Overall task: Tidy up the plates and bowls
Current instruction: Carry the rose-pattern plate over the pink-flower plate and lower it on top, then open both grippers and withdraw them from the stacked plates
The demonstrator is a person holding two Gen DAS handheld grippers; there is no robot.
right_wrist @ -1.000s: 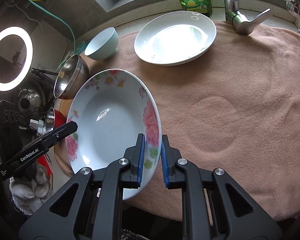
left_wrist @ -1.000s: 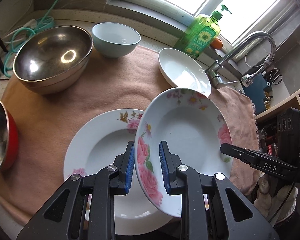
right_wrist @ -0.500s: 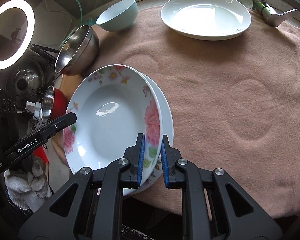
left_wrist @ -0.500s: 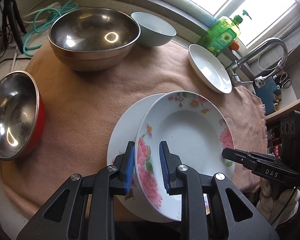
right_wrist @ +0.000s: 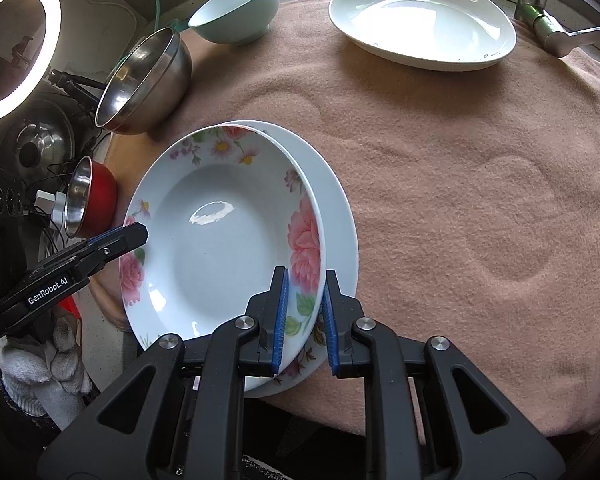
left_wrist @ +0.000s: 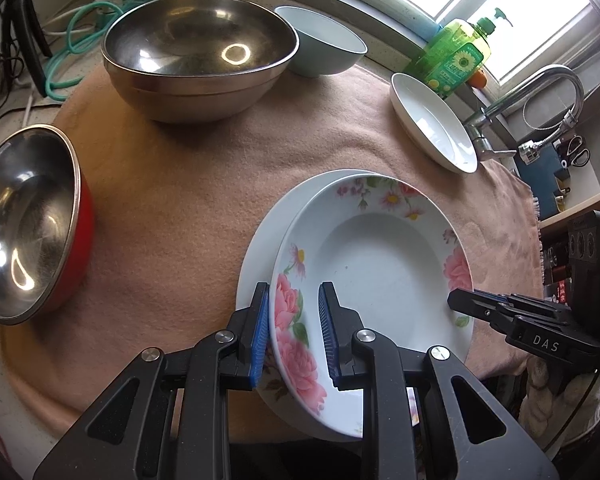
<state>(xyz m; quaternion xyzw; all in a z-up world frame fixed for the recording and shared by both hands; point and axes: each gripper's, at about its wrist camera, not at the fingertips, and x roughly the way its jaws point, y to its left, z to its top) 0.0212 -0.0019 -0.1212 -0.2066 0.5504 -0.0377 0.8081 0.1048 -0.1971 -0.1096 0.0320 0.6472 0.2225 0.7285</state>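
Note:
A floral plate [left_wrist: 384,264] lies nested on a second, larger floral plate [left_wrist: 260,240] on the pink cloth. My left gripper [left_wrist: 293,332] straddles the top plate's left rim, jaws slightly parted around it. My right gripper [right_wrist: 304,320] straddles the same plate [right_wrist: 220,232] at its right rim, over the lower plate [right_wrist: 340,216]. A plain white plate [right_wrist: 420,24] sits at the back near the tap. A large steel bowl [left_wrist: 196,52], a pale blue bowl [left_wrist: 324,44] and a red-sided steel bowl [left_wrist: 24,224] stand to the left.
A green soap bottle [left_wrist: 452,56] and the tap [left_wrist: 540,92] stand at the back right. A ring light [right_wrist: 16,44] and cables are off the left edge. The pink cloth [right_wrist: 480,180] covers the counter.
Both grippers have lowered the floral plate leftward onto the other floral plate, and it now rests nested in it. Both jaws have widened slightly around the rim.

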